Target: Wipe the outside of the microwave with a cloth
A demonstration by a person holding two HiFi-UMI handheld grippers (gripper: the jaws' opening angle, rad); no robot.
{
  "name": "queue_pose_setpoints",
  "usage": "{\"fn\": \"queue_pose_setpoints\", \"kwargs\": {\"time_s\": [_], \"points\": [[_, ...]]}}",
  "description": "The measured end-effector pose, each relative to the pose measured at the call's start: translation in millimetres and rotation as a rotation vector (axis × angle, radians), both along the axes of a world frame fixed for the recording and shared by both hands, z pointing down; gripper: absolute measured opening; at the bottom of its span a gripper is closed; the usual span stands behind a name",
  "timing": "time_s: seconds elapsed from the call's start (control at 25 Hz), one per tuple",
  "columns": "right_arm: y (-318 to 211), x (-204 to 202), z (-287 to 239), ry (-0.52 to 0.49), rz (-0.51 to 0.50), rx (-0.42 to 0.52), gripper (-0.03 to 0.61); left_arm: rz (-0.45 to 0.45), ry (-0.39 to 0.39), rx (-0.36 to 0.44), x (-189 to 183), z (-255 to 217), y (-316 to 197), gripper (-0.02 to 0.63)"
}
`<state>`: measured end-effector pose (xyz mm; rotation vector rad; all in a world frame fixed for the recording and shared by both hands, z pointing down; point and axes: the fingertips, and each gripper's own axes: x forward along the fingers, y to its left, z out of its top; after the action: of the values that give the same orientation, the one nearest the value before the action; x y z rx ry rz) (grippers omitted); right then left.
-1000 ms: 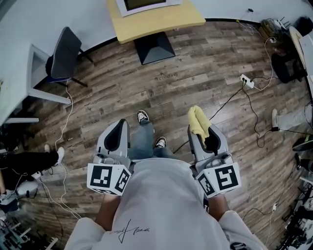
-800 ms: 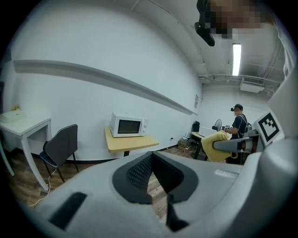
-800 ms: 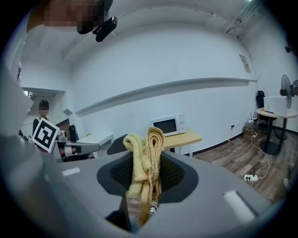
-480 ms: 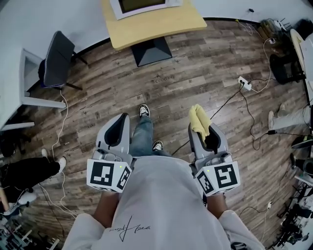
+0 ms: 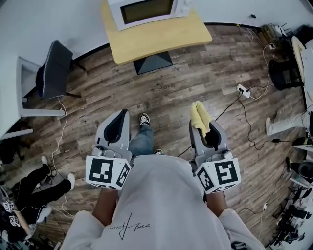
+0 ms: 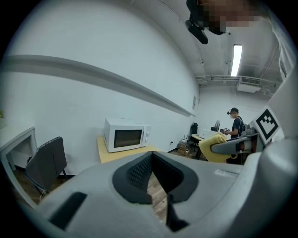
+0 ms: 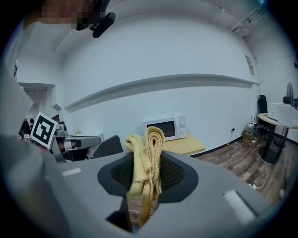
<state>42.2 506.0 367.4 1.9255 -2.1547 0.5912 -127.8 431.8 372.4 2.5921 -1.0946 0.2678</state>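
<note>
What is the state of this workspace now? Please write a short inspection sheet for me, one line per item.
Surface: yellow table, bare around the microwave.
Job's things: white microwave on the table, door closed; yellow cloth in the right gripper.
Clutter: nothing seen on the table.
Grippers: left gripper shut, empty; right gripper shut on the cloth; both well short of the microwave.
Cables: power strip and loose cables on the floor at right; white cable at left.
Surroundings: wooden floor, dark chair, a person's legs at lower left.
</note>
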Motion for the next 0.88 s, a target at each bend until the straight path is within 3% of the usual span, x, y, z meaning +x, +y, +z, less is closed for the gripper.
{"fn": "queue_pose_setpoints", "kwargs": {"time_s": [0.4,0.64,0.76,0.88], "points": [[-98,-13,-9,-0.007,-0.046,-0.022,0.117,0.009,0.039,0.030,-2,-16,-96,-0.009],[-145,-21,-7,-0.070,-0.087,-0.034,0.115,-0.004,0.023,0.041,-8,-17,-140,-0.009],[-161,-19,-2,-0.092,-0.089,-0.045,0.115,-0.045,0.011,0.037,-14,-14,-160,-0.011],[-174,-21,4,-0.054,-0.148,-0.071,0.115,-0.092,0.008,0.014,-20,-9,-176,-0.011]]}}
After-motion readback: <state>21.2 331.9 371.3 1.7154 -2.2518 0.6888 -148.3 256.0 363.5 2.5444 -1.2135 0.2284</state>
